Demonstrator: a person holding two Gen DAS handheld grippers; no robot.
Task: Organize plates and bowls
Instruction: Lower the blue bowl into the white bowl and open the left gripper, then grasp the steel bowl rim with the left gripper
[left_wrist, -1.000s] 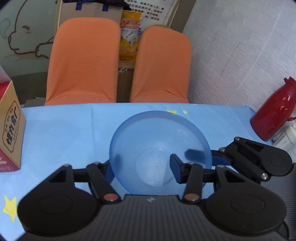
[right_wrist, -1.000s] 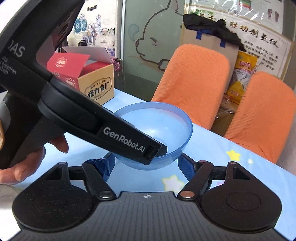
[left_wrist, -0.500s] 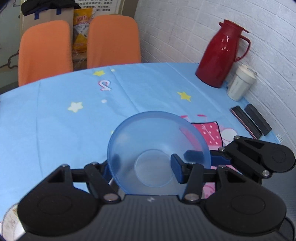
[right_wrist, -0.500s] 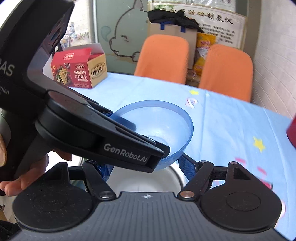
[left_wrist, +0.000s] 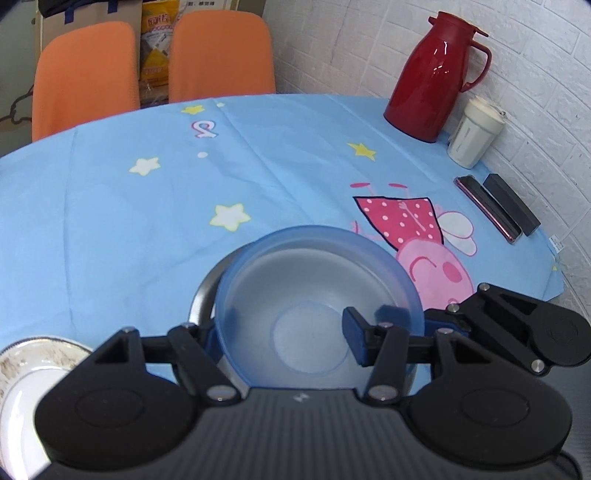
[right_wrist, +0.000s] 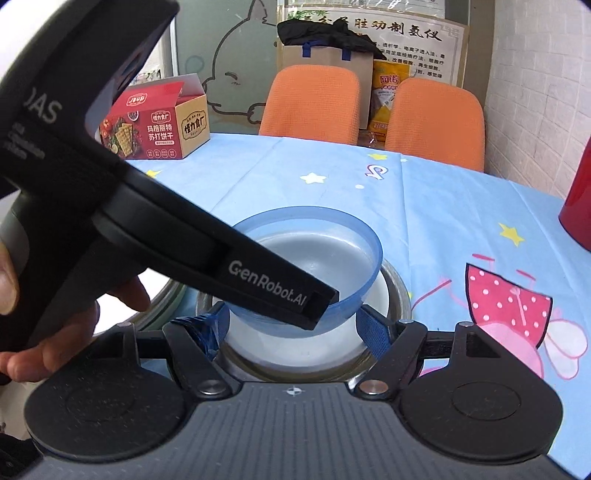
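Note:
A translucent blue bowl (left_wrist: 314, 295) is held between both grippers just above a steel bowl (left_wrist: 201, 295) with a white inside (right_wrist: 376, 295). My left gripper (left_wrist: 284, 336) straddles the blue bowl's near rim, one pad (left_wrist: 354, 332) inside it. My right gripper (right_wrist: 291, 325) has a blue pad (right_wrist: 373, 330) at each side of the blue bowl (right_wrist: 332, 251). The left gripper's body (right_wrist: 221, 258) crosses the right wrist view. A white patterned plate (left_wrist: 33, 365) lies at the lower left.
A red thermos (left_wrist: 432, 74), a white cup (left_wrist: 474, 133) and two dark flat cases (left_wrist: 495, 206) stand at the right by the brick wall. A red cracker box (right_wrist: 155, 122) sits at the far left. Two orange chairs (left_wrist: 155, 62) stand behind the table.
Both grippers carried the blue bowl across the table and lowered it. The steel bowl has come into view under it, and the plate shows at the lower left.

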